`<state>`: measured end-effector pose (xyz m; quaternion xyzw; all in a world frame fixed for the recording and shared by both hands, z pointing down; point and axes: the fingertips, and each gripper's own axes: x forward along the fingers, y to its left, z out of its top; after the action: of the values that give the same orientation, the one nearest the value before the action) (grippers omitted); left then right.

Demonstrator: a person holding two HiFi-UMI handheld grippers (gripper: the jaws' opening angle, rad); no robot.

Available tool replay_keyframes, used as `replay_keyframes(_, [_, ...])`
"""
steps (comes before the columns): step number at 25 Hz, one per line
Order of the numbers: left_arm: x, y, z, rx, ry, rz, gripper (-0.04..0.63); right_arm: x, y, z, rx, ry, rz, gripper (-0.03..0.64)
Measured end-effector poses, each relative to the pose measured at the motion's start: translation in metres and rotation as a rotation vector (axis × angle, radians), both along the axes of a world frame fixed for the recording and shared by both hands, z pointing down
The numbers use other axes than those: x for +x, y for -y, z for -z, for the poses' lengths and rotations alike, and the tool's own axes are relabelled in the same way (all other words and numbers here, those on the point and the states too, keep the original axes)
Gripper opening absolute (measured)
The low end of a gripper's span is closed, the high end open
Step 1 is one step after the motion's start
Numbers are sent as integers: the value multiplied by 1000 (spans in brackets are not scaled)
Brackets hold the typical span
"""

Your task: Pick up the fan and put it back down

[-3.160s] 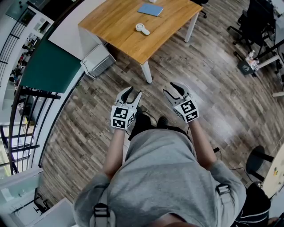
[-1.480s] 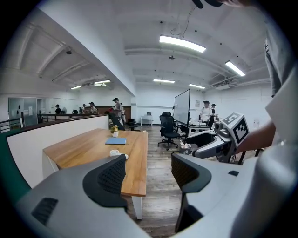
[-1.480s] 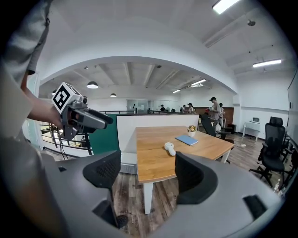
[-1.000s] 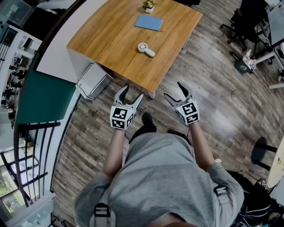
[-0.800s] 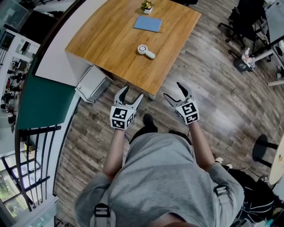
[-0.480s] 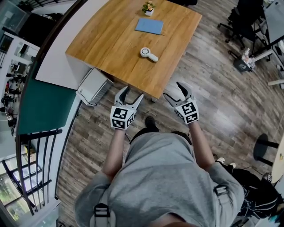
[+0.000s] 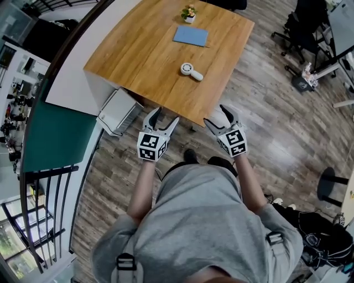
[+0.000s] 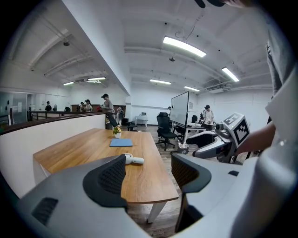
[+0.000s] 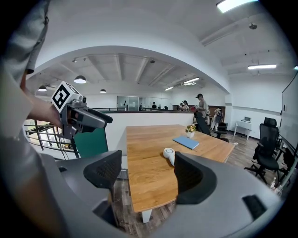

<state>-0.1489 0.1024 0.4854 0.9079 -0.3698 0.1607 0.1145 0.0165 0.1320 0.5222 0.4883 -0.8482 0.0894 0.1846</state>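
Head view: the fan (image 7: pixel 191 71) lies flat on the wooden tabletop (image 7: pixel 138 50), near its middle, with a blue notebook (image 7: pixel 191 36) and a small potted plant (image 7: pixel 189 14) farther back. Both grippers are held short of the near tabletop edge, well apart from the fan.

Gripper state:
- Left gripper (image 7: pixel 166 115): jaws spread wide, nothing between the pads.
- Right gripper (image 7: pixel 217 113): jaws spread wide, nothing between the pads.

Governing relation: the fan lies ahead of both grippers and roughly between their two lines of aim. Neither gripper is clearly nearer.

Orientation of the fan: its long axis runs diagonally across the tabletop. The round head sits at the far-left end; the handle points toward the near-right, on the right gripper's side.
- Left gripper view: the fan (image 8: pixel 130 159) shows just above the left jaw, with the head at left and the handle at right, so it is seen nearly broadside.
- Right gripper view: the fan (image 9: pixel 168 154) shows at the inner edge of the right-hand jaw, which hides part of the handle.

Judgement: the pick-up has not begun. The handle end favours the right gripper. Its jaws should close across the handle, at right angles to the long axis.
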Motion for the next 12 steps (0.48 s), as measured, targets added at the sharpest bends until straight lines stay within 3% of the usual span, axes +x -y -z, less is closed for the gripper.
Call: replay_keyframes(12, [-27,7,-6,-18,0,31,310,-18,18,-3,-7,-10,18,364])
